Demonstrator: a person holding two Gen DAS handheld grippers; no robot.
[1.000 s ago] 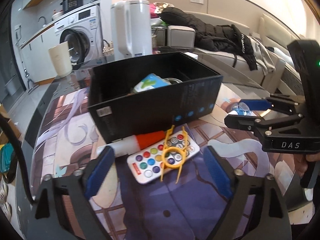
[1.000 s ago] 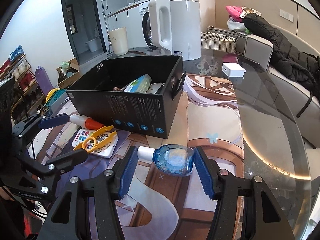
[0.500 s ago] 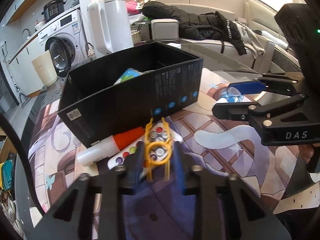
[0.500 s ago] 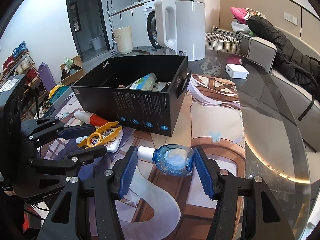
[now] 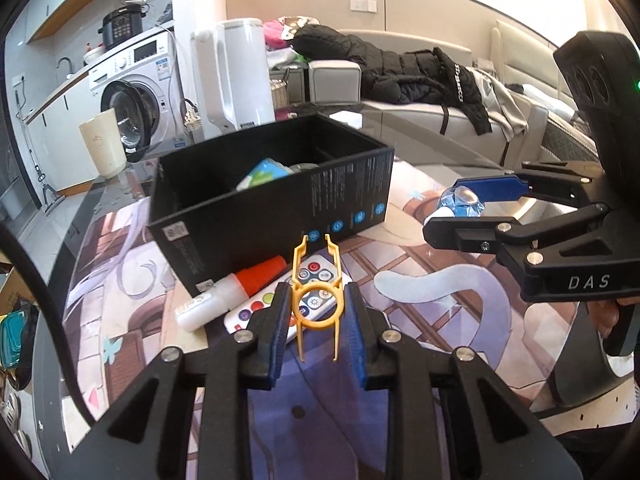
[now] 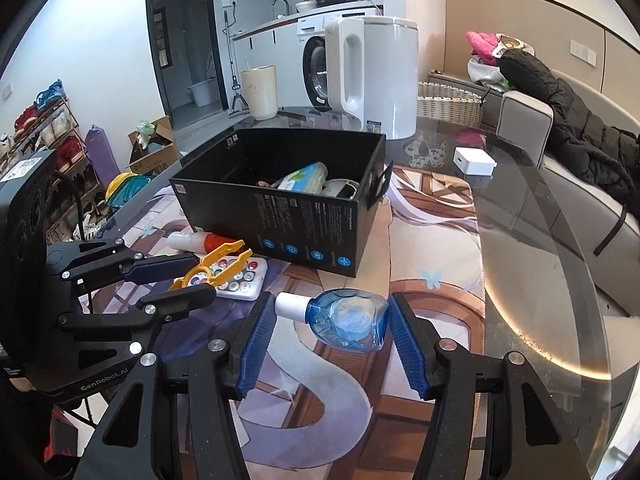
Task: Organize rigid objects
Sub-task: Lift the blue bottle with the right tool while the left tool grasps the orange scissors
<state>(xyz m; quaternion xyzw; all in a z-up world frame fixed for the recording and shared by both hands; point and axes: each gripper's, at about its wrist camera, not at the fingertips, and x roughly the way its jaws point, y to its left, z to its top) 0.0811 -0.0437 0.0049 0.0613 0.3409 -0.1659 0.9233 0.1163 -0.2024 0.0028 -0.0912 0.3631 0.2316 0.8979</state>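
My left gripper (image 5: 316, 308) is shut on a yellow plastic clip (image 5: 317, 300) and holds it just above a white remote (image 5: 276, 304) with coloured buttons. A white tube with an orange cap (image 5: 236, 292) lies beside the remote against the black box (image 5: 280, 216). My right gripper (image 6: 332, 320) is shut on a blue clear bottle (image 6: 348, 318) with a white cap, a little above the mat. The left gripper (image 6: 188, 278) and the clip (image 6: 216, 264) also show in the right wrist view. The box (image 6: 312, 232) holds several items.
A white kettle (image 6: 376, 76) stands behind the box. A small white cube (image 6: 474, 162) sits on the glass table (image 6: 540, 280) at the right. A printed mat (image 5: 420, 292) covers the table. A sofa with a black coat (image 5: 400, 68) is beyond the table.
My left gripper has closed on the yellow clip and lifted it off the remote. The right gripper has risen a little with the blue bottle between its pads.
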